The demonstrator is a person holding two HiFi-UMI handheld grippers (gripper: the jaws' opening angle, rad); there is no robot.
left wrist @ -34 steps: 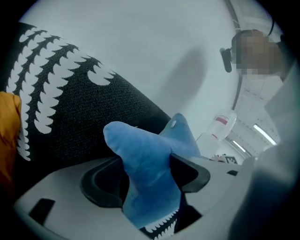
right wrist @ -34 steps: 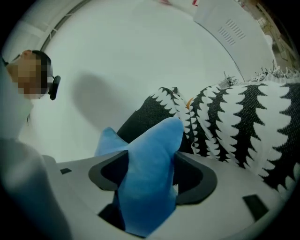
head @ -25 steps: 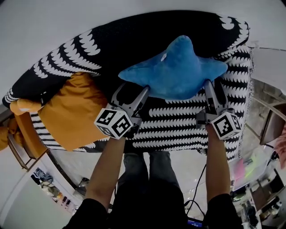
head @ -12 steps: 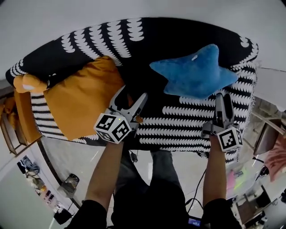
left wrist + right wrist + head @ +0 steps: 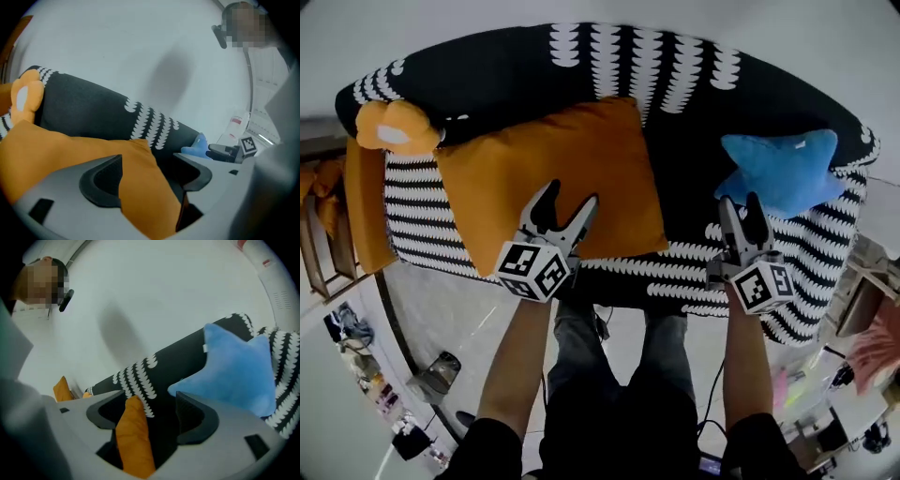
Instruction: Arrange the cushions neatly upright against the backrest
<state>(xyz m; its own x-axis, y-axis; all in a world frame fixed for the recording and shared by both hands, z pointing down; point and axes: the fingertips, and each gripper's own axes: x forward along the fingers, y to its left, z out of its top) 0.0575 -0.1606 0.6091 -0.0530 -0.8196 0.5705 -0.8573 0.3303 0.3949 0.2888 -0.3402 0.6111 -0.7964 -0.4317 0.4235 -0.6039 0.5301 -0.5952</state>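
Fingers (image 5: 101, 180) of left gripper (image 5: 569, 199) wide, straddling a corner of the orange cushion (image 5: 581, 159), contact unclear; right gripper (image 5: 739, 202) opening, empty, beside blue star cushion (image 5: 787, 169); both cushions rest against sofa backrest (image 5: 516, 75); orange cushion's lower edge partly hidden.

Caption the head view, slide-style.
Open left tool at the orange cushion; empty right tool opening near the blue star cushion on the sofa.

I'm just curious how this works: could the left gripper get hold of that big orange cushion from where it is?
Probably yes. The left gripper is right at the orange cushion, its jaws apart, with the cushion's near edge between them and nothing else in the way.
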